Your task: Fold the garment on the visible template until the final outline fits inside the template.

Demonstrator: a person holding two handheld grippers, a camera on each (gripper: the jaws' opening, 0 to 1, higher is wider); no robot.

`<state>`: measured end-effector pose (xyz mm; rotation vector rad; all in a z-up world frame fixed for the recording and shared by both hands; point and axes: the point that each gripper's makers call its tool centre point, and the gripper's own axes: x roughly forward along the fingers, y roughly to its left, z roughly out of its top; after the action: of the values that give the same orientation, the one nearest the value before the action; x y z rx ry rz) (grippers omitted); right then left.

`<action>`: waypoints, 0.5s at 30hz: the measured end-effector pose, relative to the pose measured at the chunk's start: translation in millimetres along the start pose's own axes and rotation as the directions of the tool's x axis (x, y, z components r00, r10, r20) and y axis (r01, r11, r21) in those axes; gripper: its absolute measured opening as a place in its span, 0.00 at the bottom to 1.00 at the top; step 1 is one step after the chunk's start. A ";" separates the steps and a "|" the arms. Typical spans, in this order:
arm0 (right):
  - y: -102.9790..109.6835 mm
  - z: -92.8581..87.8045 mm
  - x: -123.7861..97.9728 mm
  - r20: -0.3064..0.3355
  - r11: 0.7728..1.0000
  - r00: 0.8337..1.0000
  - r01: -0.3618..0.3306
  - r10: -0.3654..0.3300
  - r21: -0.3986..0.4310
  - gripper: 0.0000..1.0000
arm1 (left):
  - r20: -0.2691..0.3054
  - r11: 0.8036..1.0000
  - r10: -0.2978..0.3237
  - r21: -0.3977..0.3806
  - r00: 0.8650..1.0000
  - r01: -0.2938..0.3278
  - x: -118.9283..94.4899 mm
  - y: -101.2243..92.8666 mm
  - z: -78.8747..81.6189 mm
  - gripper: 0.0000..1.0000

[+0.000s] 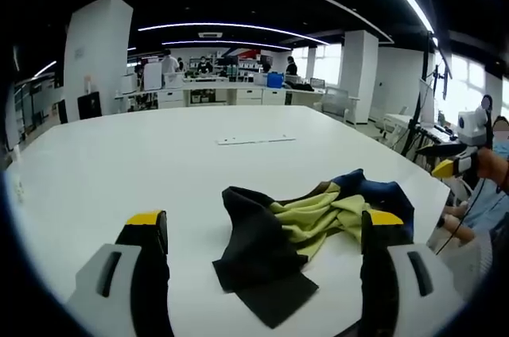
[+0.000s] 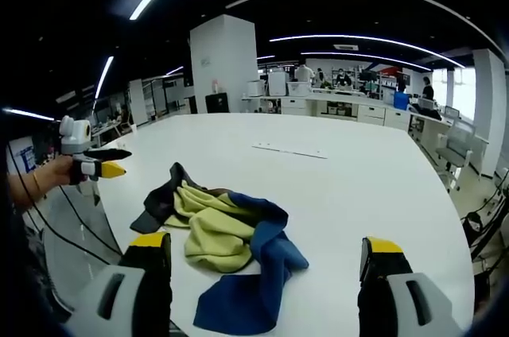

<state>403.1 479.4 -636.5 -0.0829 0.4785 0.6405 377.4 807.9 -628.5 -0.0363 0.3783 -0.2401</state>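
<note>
We see the garment point(image 1: 306, 234) lying crumpled in a black, yellow-green and blue heap on the white surface point(image 1: 159, 162), close to one edge. Our left gripper point(image 1: 266, 234) and right gripper point(image 2: 266, 253) both hold their fingers wide apart with nothing between them. A thin white strip point(image 2: 290, 150), perhaps the template, lies toward the middle of the surface.
</note>
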 end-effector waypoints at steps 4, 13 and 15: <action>-1.6 -1.4 1.6 -0.001 1.000 1.000 0.000 0.000 0.004 1.00 | 0.010 1.000 -0.001 0.003 1.000 0.001 2.8 1.5 1.9 0.99; -4.5 -3.1 6.5 0.003 1.000 1.000 -0.007 0.007 0.015 0.99 | 0.011 1.000 0.003 0.000 1.000 -0.003 5.3 8.0 -2.3 0.96; -5.3 -2.7 8.4 0.002 1.000 1.000 -0.013 0.013 0.013 0.97 | 0.007 1.000 0.000 0.000 1.000 0.000 7.1 9.8 -4.2 0.94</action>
<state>411.0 479.2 -643.0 -0.0666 0.4818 0.6504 384.4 815.7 -635.8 -0.0377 0.3711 -0.2400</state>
